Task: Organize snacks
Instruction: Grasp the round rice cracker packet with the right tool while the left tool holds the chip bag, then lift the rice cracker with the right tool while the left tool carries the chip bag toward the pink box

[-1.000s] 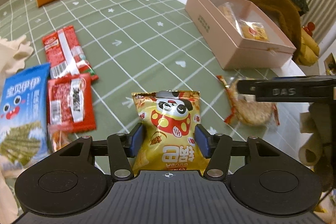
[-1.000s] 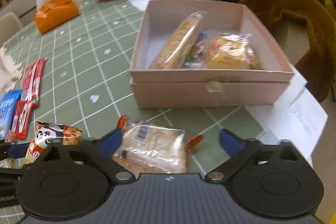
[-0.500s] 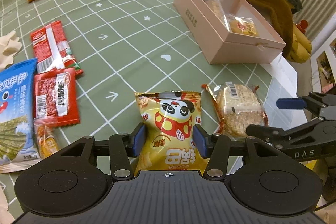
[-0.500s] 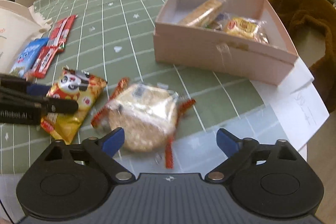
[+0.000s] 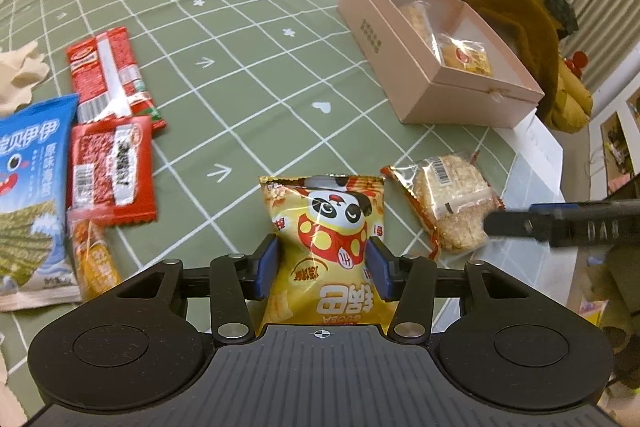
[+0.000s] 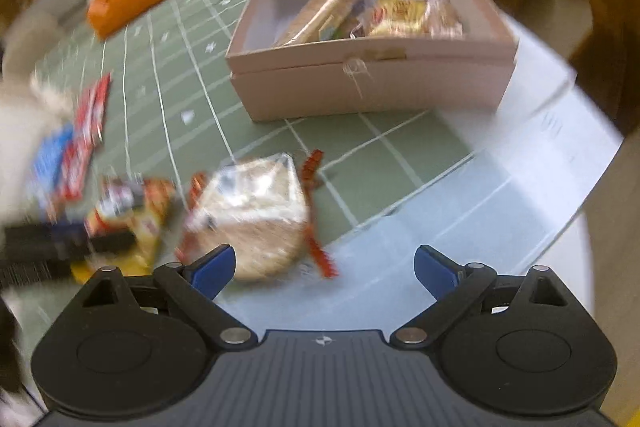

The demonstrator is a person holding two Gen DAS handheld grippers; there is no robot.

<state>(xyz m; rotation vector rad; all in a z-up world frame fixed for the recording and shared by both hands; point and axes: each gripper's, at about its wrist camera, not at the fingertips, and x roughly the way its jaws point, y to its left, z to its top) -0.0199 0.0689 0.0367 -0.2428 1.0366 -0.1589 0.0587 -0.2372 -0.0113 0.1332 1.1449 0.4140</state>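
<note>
The right wrist view is motion-blurred: print on the panda bag (image 6: 132,215) and the red packets (image 6: 86,139) is unreadable. The left gripper (image 6: 60,247) appears there only as a dark smear cut by the left edge. In the left wrist view, the panda bag's (image 5: 326,247) lower end is hidden behind the gripper body, and the blue bag (image 5: 28,203) is cut off at the left edge.

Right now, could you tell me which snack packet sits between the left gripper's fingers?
The yellow panda packet, alone between the left gripper fingers; the others lie apart.
</note>
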